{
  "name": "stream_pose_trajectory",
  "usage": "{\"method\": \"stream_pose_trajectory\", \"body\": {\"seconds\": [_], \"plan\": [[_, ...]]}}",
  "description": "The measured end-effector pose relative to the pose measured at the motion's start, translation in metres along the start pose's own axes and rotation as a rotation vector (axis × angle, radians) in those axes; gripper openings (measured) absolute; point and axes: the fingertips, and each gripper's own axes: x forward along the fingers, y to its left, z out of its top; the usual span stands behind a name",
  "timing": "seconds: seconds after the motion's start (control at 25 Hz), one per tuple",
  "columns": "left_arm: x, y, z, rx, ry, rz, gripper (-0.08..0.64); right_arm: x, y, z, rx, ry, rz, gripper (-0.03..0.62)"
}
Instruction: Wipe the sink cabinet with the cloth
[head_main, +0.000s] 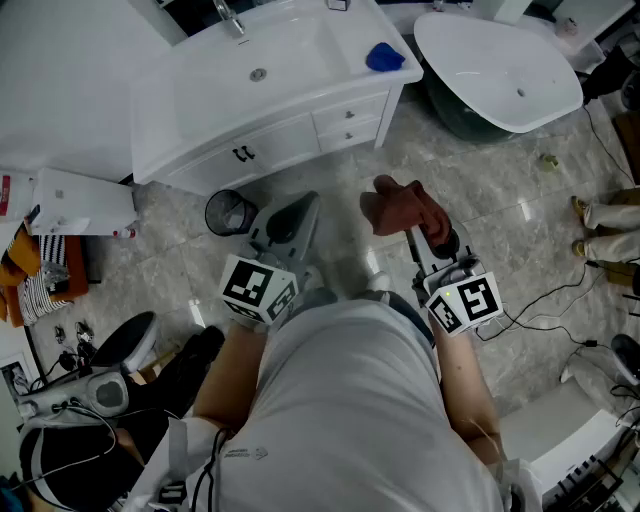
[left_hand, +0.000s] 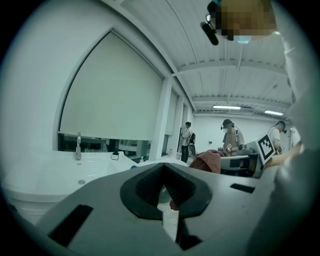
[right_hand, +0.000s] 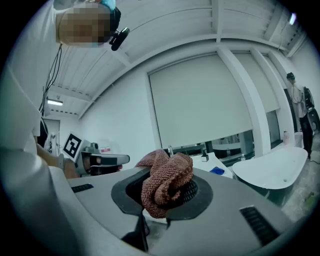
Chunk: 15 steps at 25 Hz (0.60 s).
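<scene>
Within closed right gripper (right_hand: 161, 199) — cloth (right_hand: 166, 181)

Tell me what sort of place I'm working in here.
Probably a bathroom mock-up in a large hall, not a home: a white sink cabinet beside a freestanding bathtub, and other people standing farther off.
</scene>
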Motion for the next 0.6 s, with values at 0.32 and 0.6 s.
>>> {"method": "stream_pose_trajectory", "body": {"seconds": [0.32, 0.6], "plan": [[0.01, -0.015, 0.016, 0.012, -0.051, 0.036, 0.011, -0.018, -0.014, 0.016, -0.023, -0.035, 0.035, 0.077], [0.022, -0.035, 0.009, 0.062, -0.023, 0.087, 0.012, -0.042, -0.041, 0.01, 0.029, -0.033, 0.06, 0.077]]}}
